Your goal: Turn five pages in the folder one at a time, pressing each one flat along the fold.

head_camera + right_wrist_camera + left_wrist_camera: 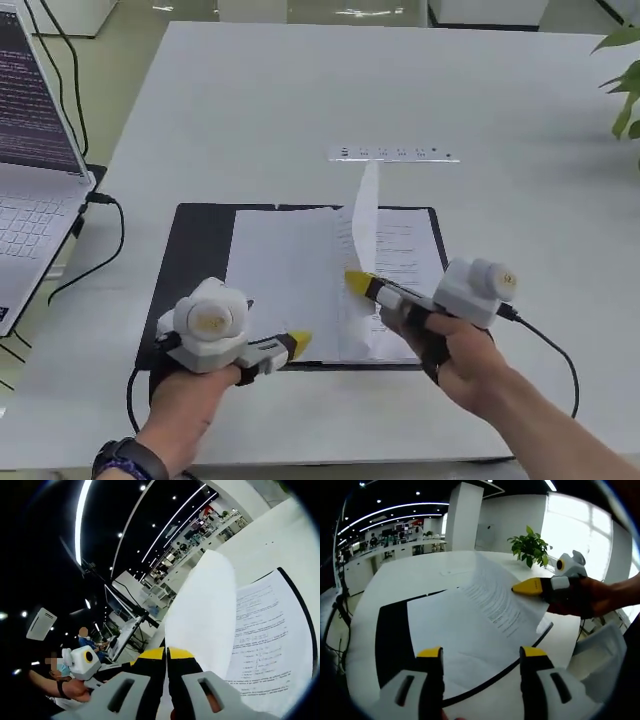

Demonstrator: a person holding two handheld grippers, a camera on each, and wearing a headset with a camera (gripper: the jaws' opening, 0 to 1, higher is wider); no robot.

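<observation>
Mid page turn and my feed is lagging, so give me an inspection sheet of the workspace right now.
Surface: white table, with the folder lying flat on it.
Job's things: black folder open; lifted page stands upright near the fold.
Clutter: laptop at left; power strip beyond the folder.
Grippers: right gripper shut on the lifted page; left gripper open at the folder's near edge.
Cables: laptop cable on the table's left; gripper cable behind the right gripper.
Surroundings: plant at far right.
</observation>
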